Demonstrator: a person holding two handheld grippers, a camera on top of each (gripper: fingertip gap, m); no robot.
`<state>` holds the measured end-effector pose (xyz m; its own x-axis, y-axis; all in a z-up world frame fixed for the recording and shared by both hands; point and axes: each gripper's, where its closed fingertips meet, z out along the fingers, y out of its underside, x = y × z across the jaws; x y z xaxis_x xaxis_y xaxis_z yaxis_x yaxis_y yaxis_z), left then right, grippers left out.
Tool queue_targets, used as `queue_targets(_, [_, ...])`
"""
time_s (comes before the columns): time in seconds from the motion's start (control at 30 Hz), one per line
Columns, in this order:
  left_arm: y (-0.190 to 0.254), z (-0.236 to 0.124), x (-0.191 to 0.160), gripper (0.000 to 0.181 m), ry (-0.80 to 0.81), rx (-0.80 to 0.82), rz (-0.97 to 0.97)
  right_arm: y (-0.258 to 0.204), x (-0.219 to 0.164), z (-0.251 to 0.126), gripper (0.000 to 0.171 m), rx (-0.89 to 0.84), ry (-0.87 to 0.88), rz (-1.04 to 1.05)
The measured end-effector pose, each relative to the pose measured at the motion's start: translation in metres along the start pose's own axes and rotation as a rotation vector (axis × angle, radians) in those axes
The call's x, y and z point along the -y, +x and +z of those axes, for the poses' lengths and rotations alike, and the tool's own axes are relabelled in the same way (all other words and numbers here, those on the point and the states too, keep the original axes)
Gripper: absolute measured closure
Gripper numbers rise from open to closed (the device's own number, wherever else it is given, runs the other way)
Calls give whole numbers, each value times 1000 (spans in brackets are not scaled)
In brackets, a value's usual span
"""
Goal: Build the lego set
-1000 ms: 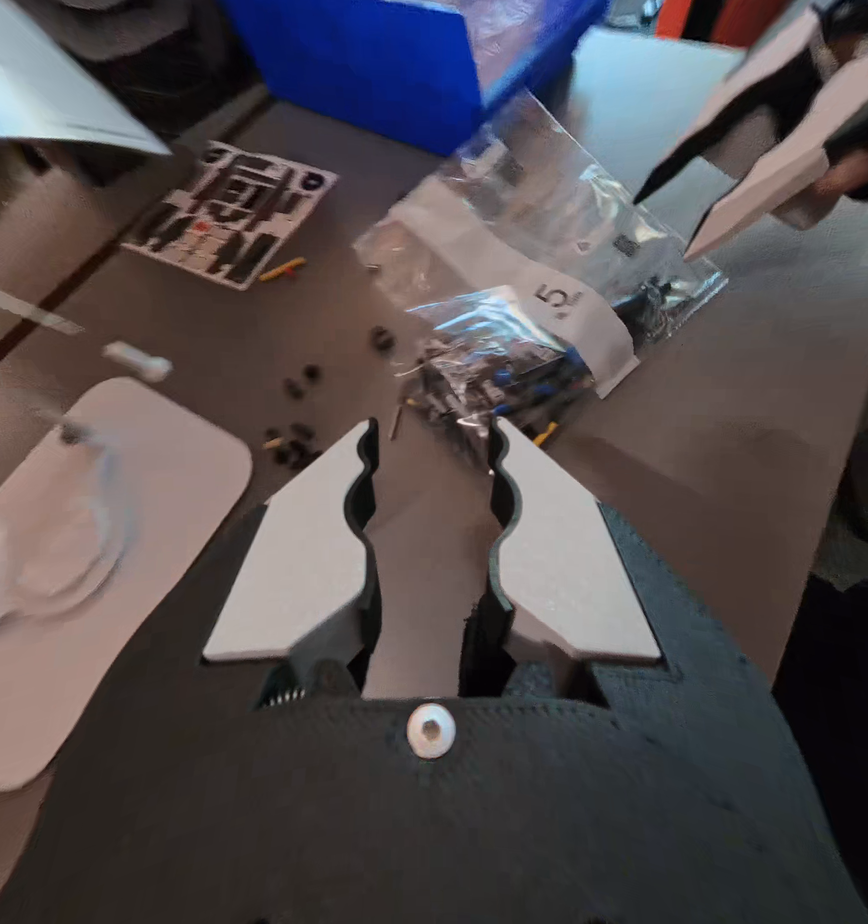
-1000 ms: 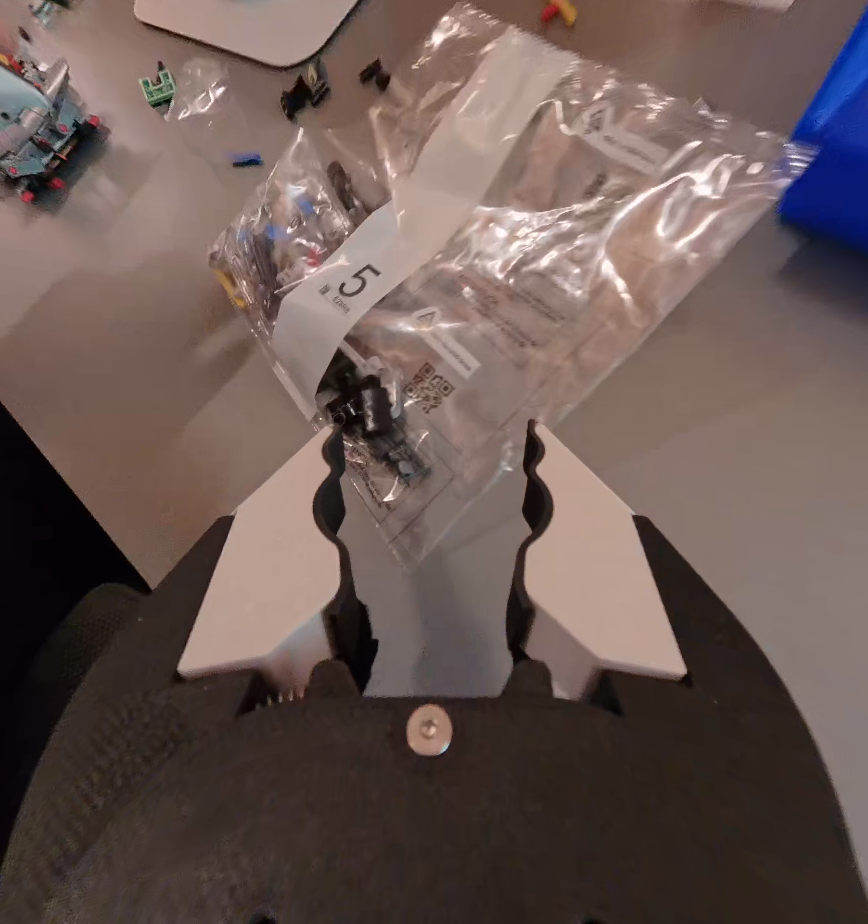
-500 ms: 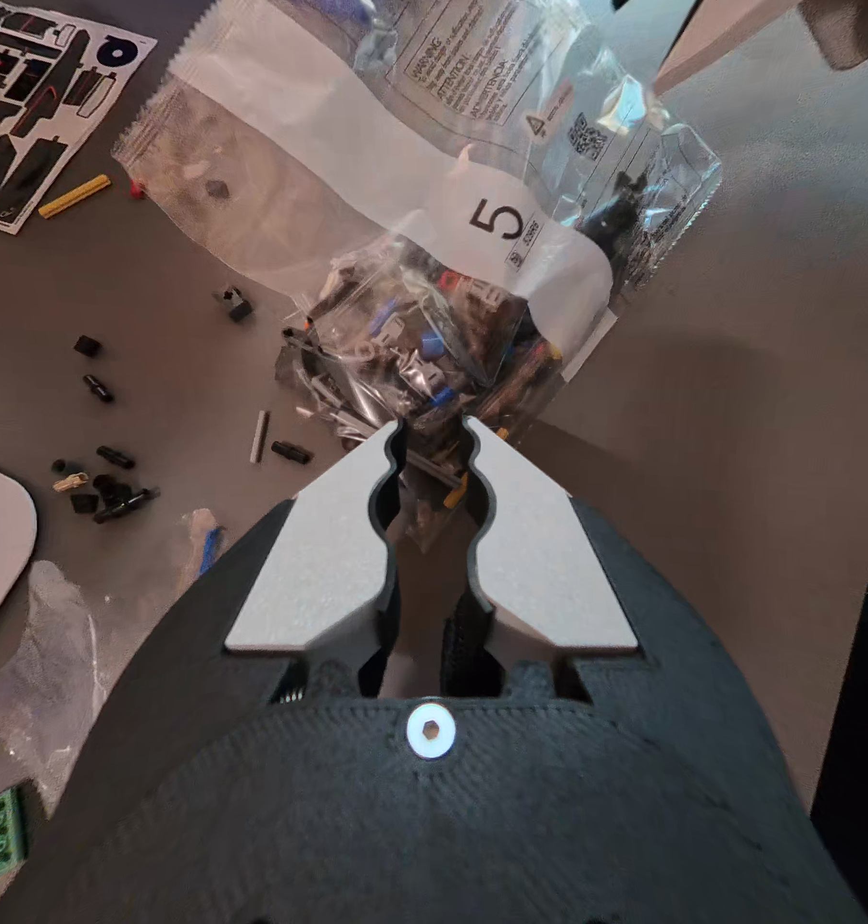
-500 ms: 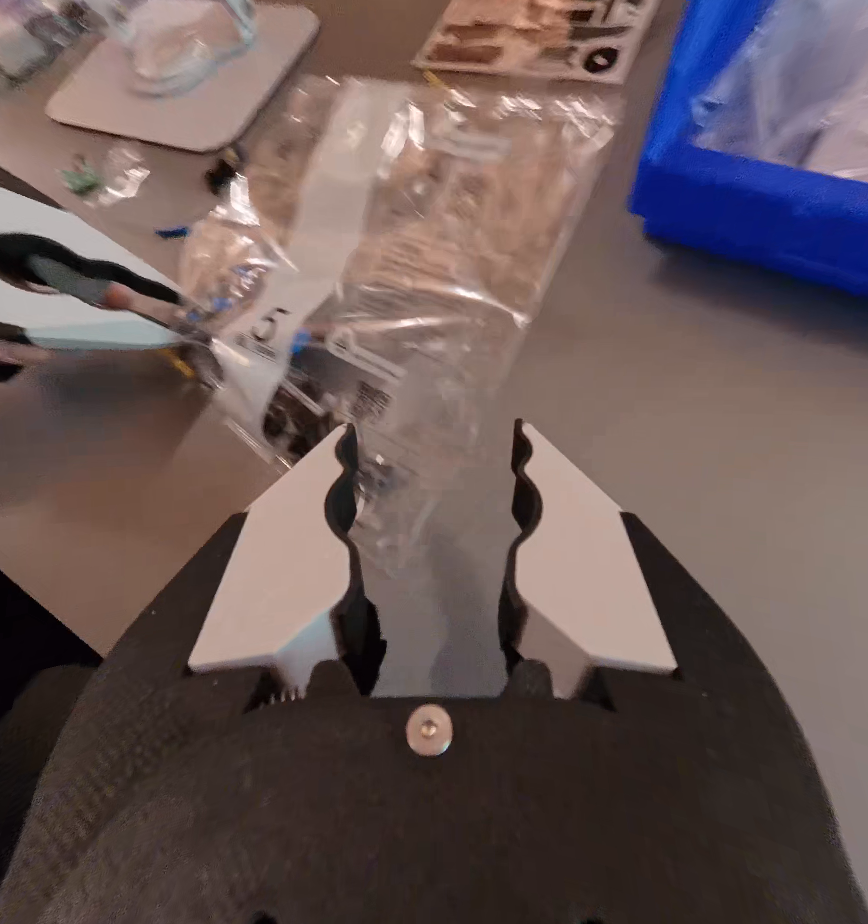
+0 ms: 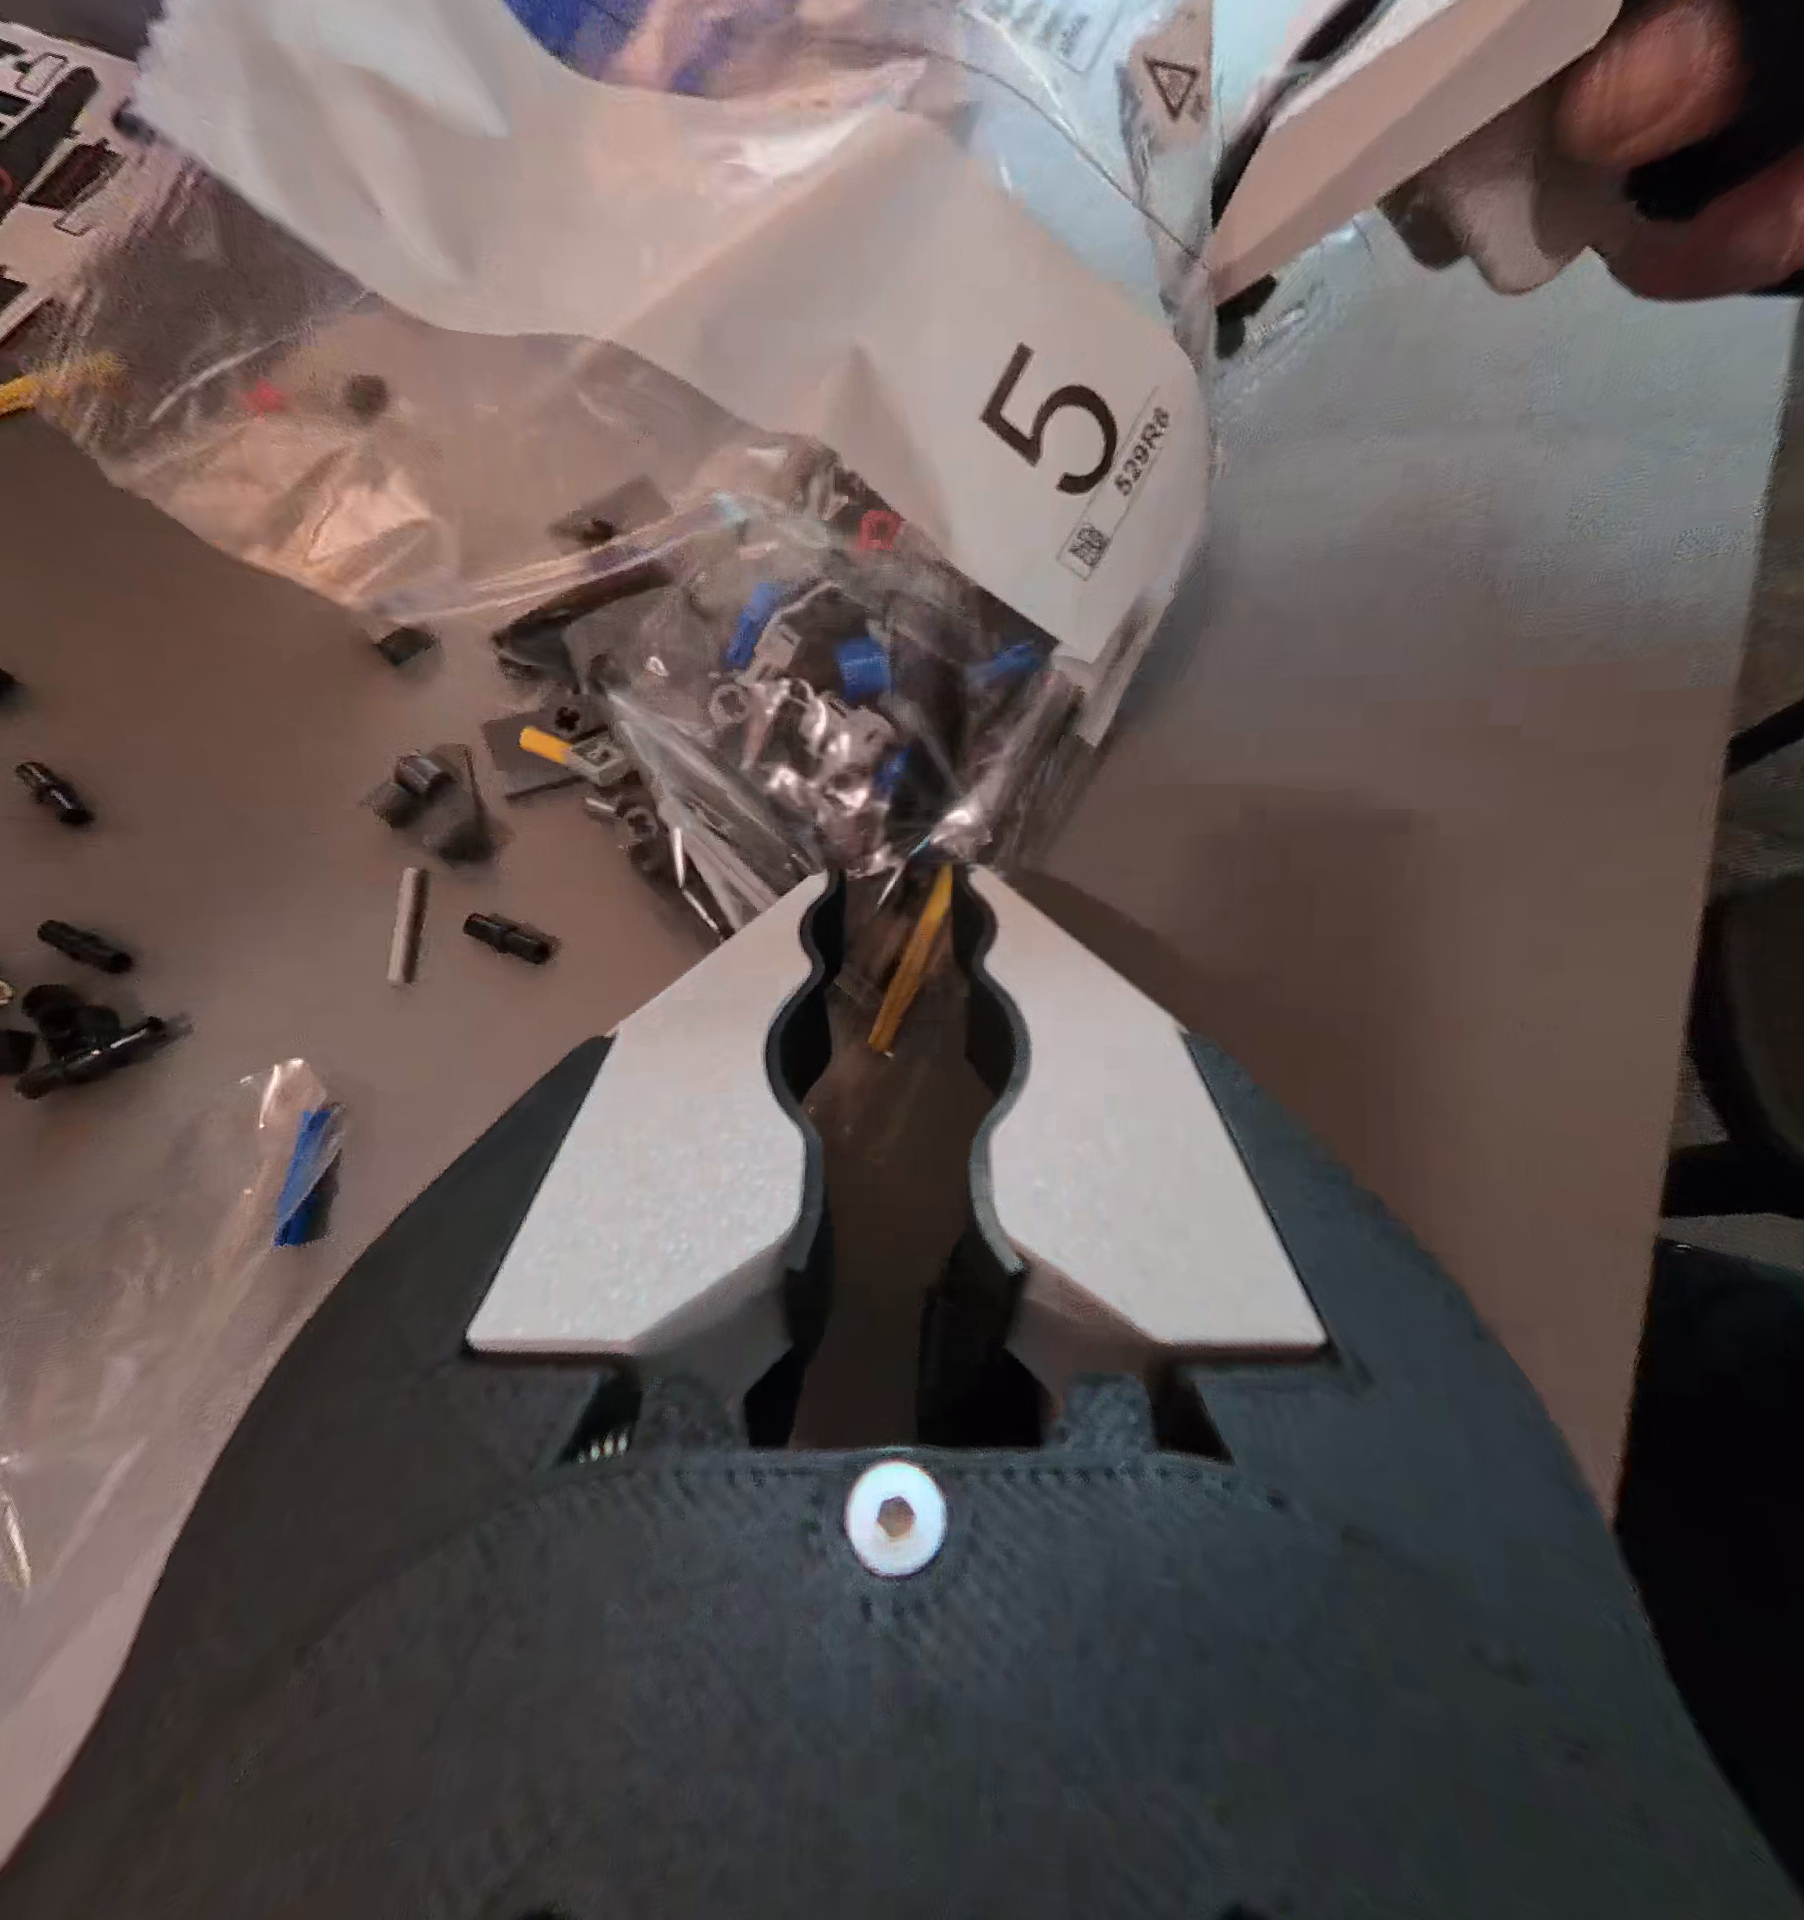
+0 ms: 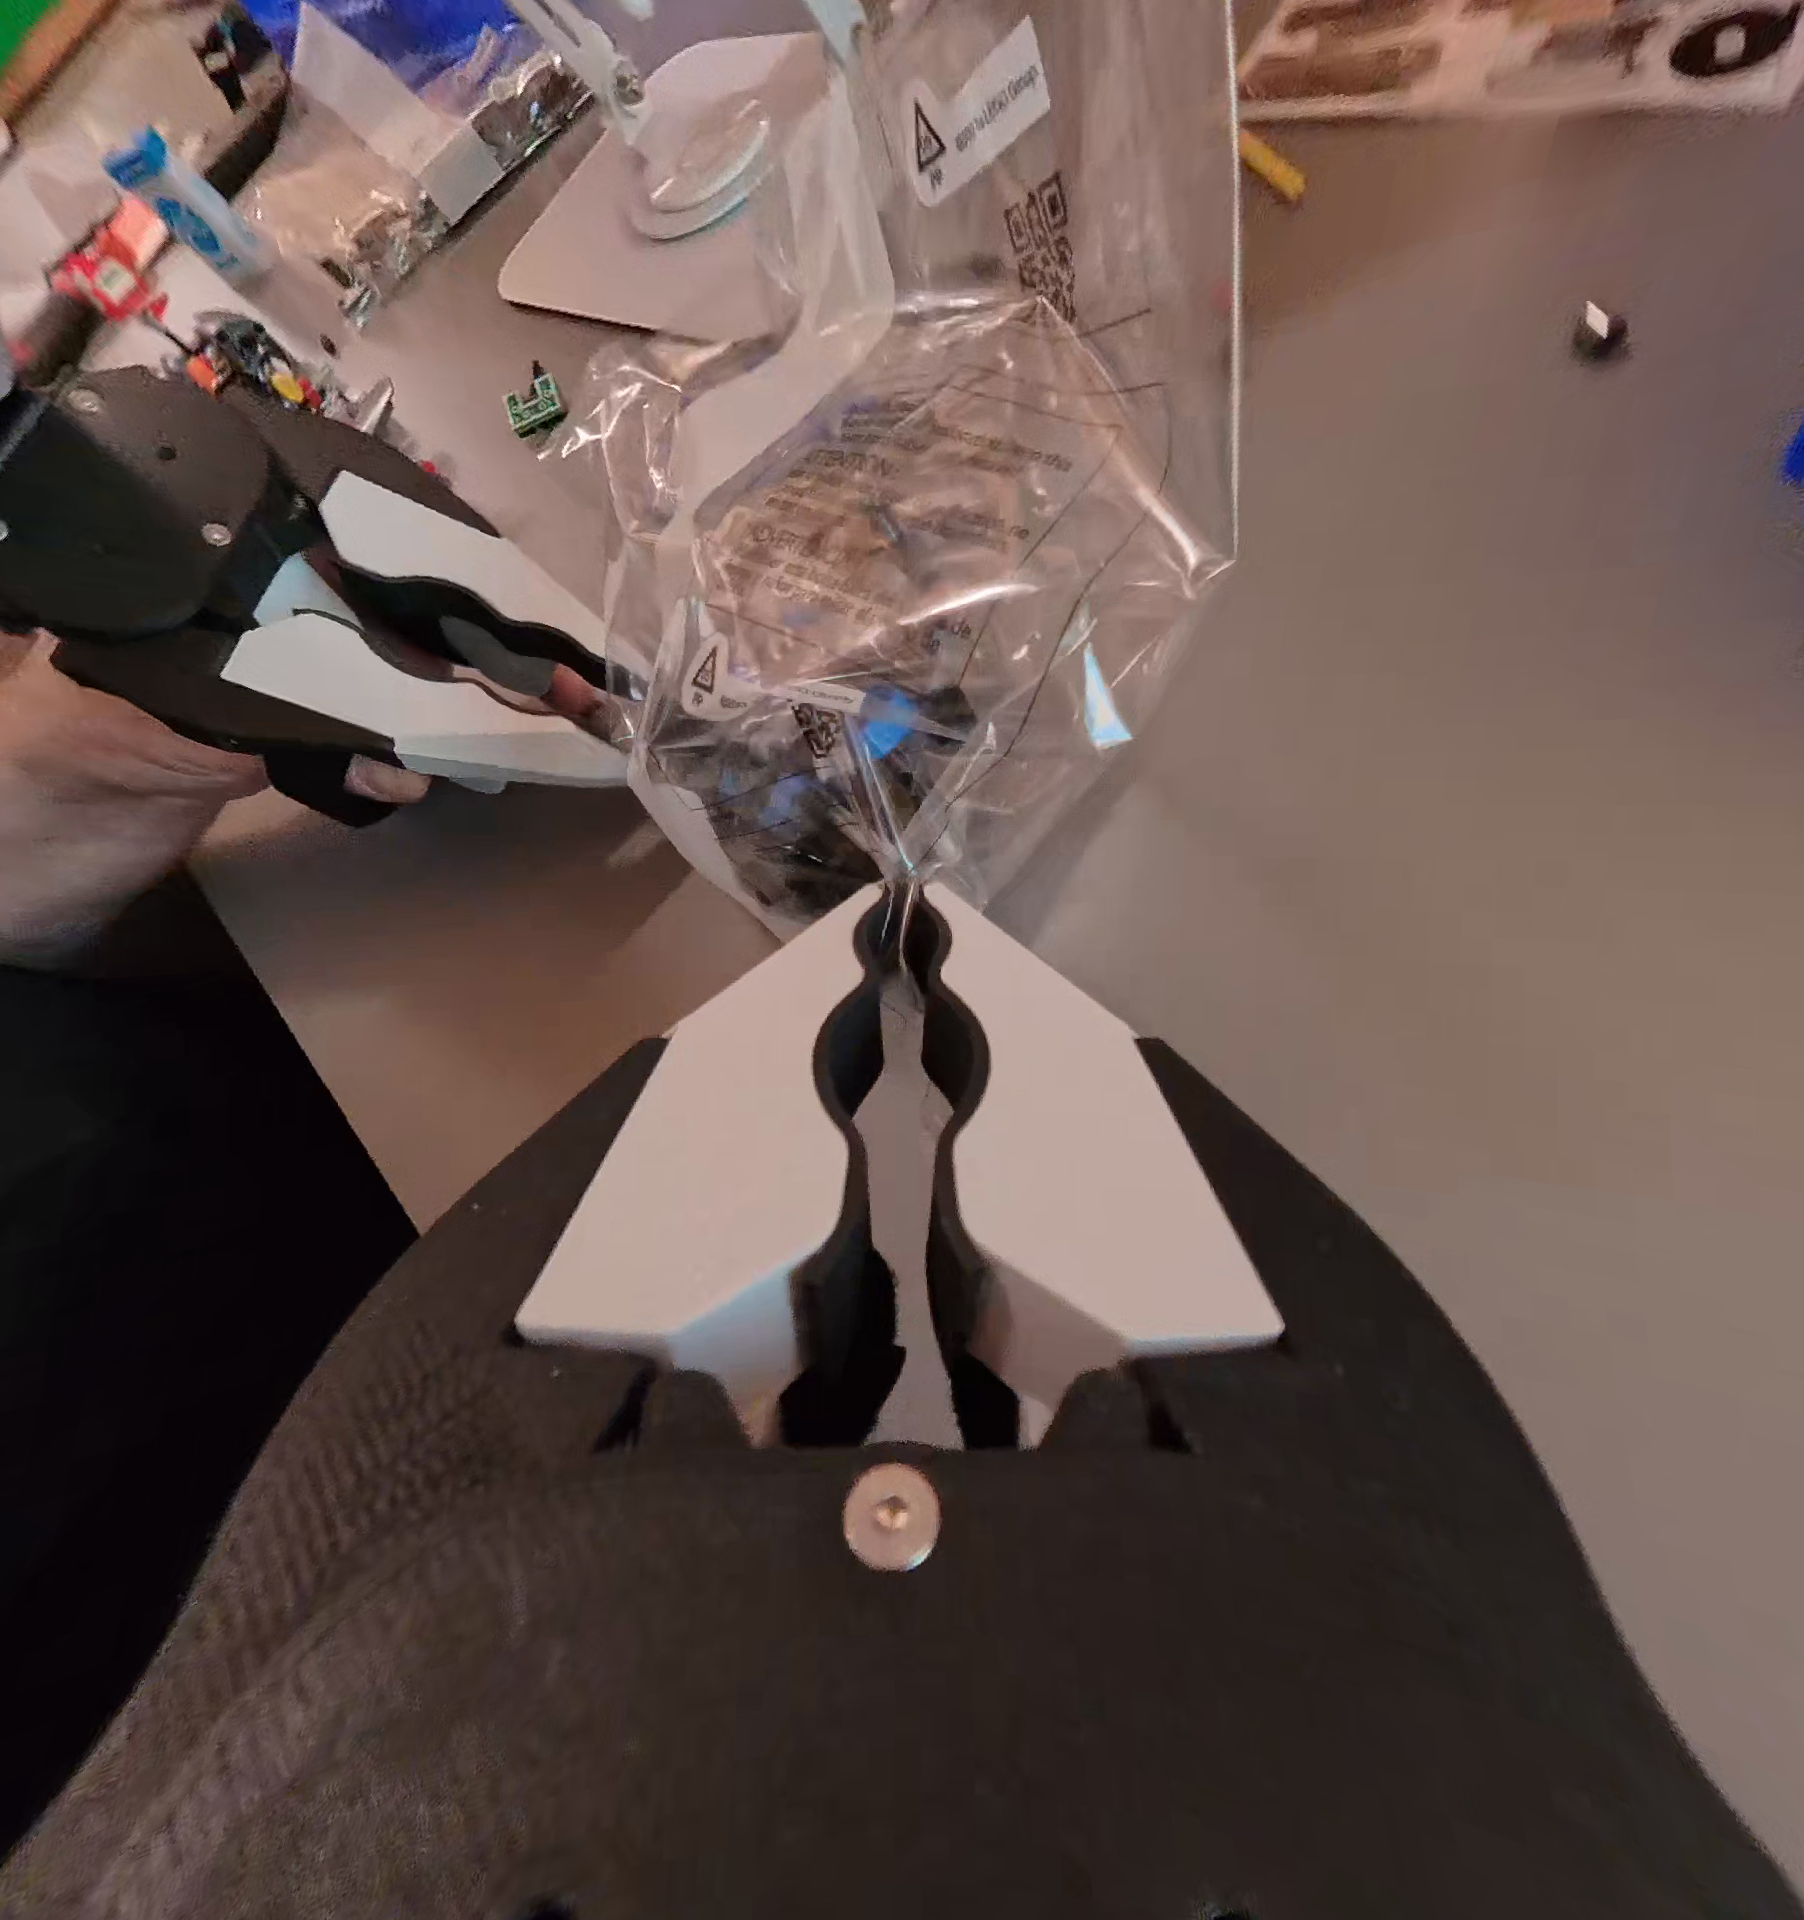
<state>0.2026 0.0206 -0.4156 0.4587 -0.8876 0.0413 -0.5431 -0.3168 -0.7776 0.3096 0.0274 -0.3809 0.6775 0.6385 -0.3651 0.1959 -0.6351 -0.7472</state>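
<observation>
Surface (image 5: 1397, 852), grey, carries the whole work area; most of the set appears unbuilt. Bag (image 5: 794, 343), clear plastic with a white numbered strip, is the largest item and is held up between the two grippers, its bulk ahead of both pairs of fingers. Right gripper (image 6: 903, 914) has its fingers drawn together on a gathered corner of the film, which runs back between the pads; the bag rises directly beyond the tips. Left gripper (image 5: 893, 894) has its fingers narrowly apart at the tips, pressed around the bag's lower, piece-filled end, with a yellow rod (image 5: 908, 977) lying in the gap; whether the film is truly pinched cannot be told from its own view. In the right wrist view the left gripper (image 6: 607, 691) meets the bag's left side, its fingers nearly closed there.

Pieces inside the bag (image 5: 836, 748), black, blue and grey, sit just beyond the left fingertips. Sticker sheet (image 5: 15, 239) lies far to the left of the left fingers. Loose pieces (image 5: 56, 997), mostly black pins, are scattered on the surface left of the left fingers, near a small scrap of film holding a blue part (image 5: 300, 1174).

Judged progress: early in this stage. The bag seems open or tearing, with some pieces spilled beside it; emptying, sorting and assembly remain. A partly built model seems to stand beyond the left gripper in the right wrist view, too blurred to confirm.
</observation>
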Motion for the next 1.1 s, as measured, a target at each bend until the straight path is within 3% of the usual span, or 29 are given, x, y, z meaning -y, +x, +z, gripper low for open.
queue_targets(0.13, [-3, -16, 11, 154, 55, -1, 17, -17, 37, -10, 171, -25, -52, -157])
queue_targets(0.37, [2, -55, 38, 158, 196, -1, 47, -54, 113, -14, 171, -86, -250, -486])
queue_targets(0.53, [-14, -102, 65, 156, 311, 94, 113, -63, 134, 4, 171, -104, -446, -648])
queue_targets(0.7, [-45, -138, 115, 142, 402, 217, 247, -68, 141, 21, 171, -124, -569, -779])
queue_targets(0.83, [-58, -126, 141, 128, 348, 206, 377, -71, 141, 33, 171, -131, -595, -842])
queue_targets(1.0, [-63, -104, 158, 126, 285, 207, 541, -68, 138, 38, 171, -116, -607, -856])
queue_targets(1.1, [-57, -92, 157, 125, 222, 126, 582, -70, 135, 39, 171, -91, -609, -880])
